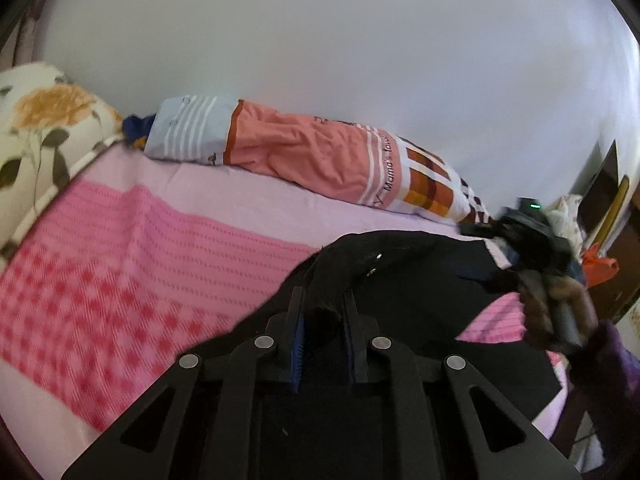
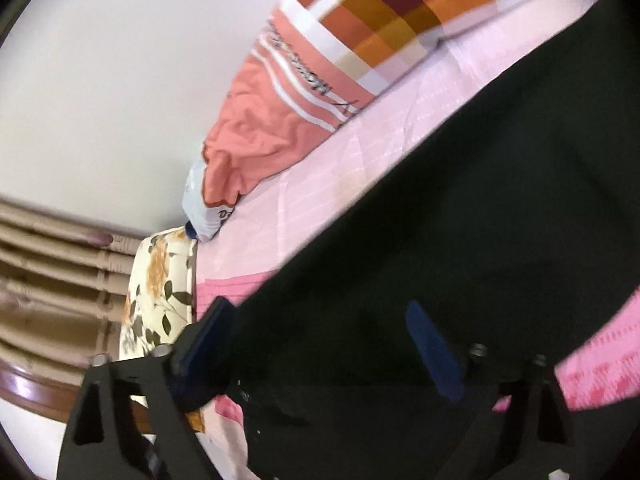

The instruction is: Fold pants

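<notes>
The black pants (image 1: 400, 280) lie on the bed, spread over the pink bedspread (image 1: 120, 260) toward its near right side. The left claw (image 1: 322, 312) is clamped on a bunched fold of the black fabric; both blue-padded fingers (image 1: 298, 340) press against the cloth, which rises in a ridge between them. A small metal fastener on the garment shows just beyond the fingertips.

The right claw (image 2: 320, 340) stands with its fingers spread wide. One blue pad (image 2: 432, 348) lies over the dark cloth, and the other finger sits at the cloth's edge, beside the pink bedspread (image 2: 600, 368). The pants (image 2: 480, 200) fill most of the right wrist view as a broad dark sheet running diagonally. That view is blurred, so I cannot tell whether the open fingers touch the fabric.

In the left wrist view, the person's right hand (image 1: 560, 312) appears at the far edge of the garment, gripping its tool handle; detail is smeared.

Along the wall lies a long orange pillow (image 1: 304, 148) with striped and checked ends. A floral cushion (image 1: 44, 128) sits at the head of the bed, touching the bedspread's corner. A wooden headboard (image 2: 60, 272) shows behind it in the right wrist view.
</notes>
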